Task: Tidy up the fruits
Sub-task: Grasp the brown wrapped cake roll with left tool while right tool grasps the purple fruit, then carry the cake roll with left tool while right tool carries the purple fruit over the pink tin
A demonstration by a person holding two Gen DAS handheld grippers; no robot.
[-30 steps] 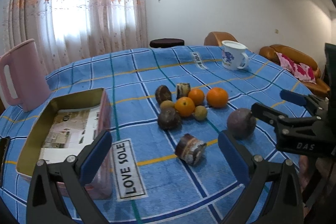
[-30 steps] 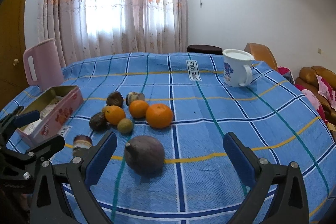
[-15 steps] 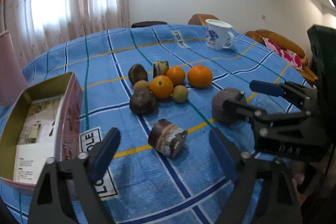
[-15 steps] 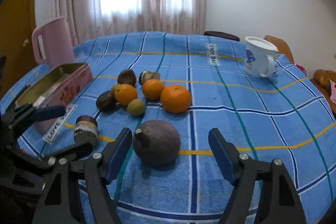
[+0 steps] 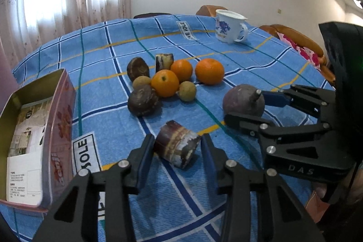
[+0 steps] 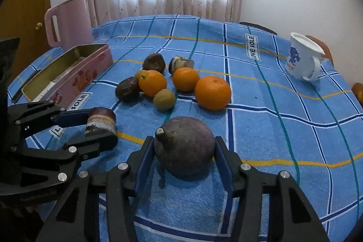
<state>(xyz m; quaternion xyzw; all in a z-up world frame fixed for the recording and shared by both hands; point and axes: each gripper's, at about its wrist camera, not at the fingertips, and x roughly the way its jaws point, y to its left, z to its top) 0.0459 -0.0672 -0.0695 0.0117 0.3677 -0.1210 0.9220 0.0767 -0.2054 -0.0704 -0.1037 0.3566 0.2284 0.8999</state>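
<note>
The left wrist view looks straight into the open pink tin (image 5: 29, 146), showing its gold inner walls and a printed leaflet lying on the bottom, which the right wrist view sees only as a shallow side wall; the right wrist view alone shows the pink pitcher (image 6: 68, 22) standing behind that tin. On the counter (image 6: 283, 133), covered by a blue checked cloth, the left hand-held gripper (image 5: 178, 147) is clenched on a short banded cylinder of fruit (image 5: 177, 146) that lies on its side, its long axis running from far left to near right in the left view with a pale cut end facing the camera. The right hand-held gripper (image 6: 185, 152) has both blue pads pressed against the flanks of a round dark purple fruit (image 6: 185, 146), whose stubby stem points up and to the left. Both fruits rest on the cloth near the front edge, the purple fruit to the right of the cylinder. Just behind them sits a loose cluster: three oranges (image 6: 212, 92), two small greenish-tan fruits, two wrinkled dark fruits (image 5: 143, 100) and another cut banded piece (image 5: 163, 61) at the back. A white mug (image 6: 302, 56) with a blue print stands well apart at the far right. From the left view the right tool's black frame hides part of the counter's right edge.
</note>
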